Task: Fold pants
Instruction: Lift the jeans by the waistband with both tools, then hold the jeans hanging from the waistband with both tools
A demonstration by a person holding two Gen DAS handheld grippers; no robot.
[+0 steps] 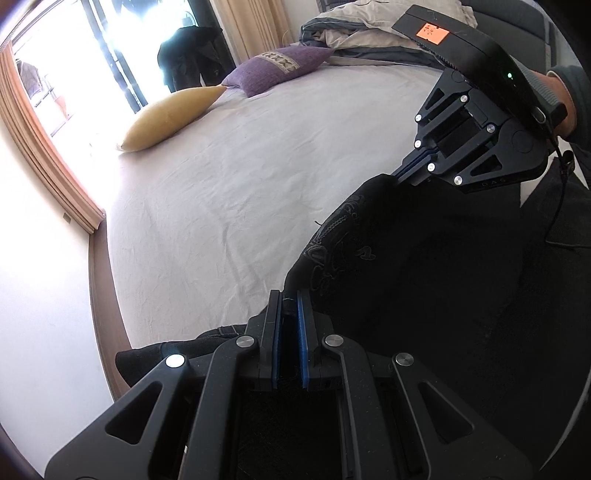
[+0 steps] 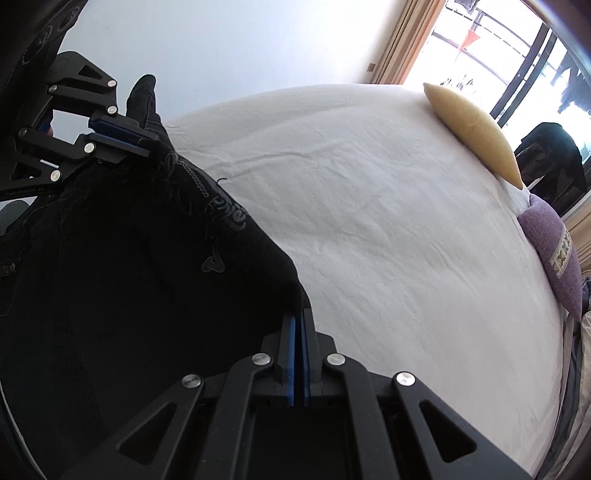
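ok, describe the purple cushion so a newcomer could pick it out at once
Start at the big bed with the pale sheet. Along its far edge by the bright window, two cushions sit end to end. The purple cushion is the one nearer the heaped bedding, with a pale patterned band across it; its neighbour, the yellow cushion, is plain.

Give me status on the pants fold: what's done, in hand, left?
Done: both tools have gripped the black embroidered pants. The left tool and right tool are each shut on an edge of the fabric.
In hand: the garment hangs bunched between them above the pale bed sheet.
Left: no fold shows yet. The pants still need spreading on the sheet and folding, short of the yellow pillow and purple cushion.
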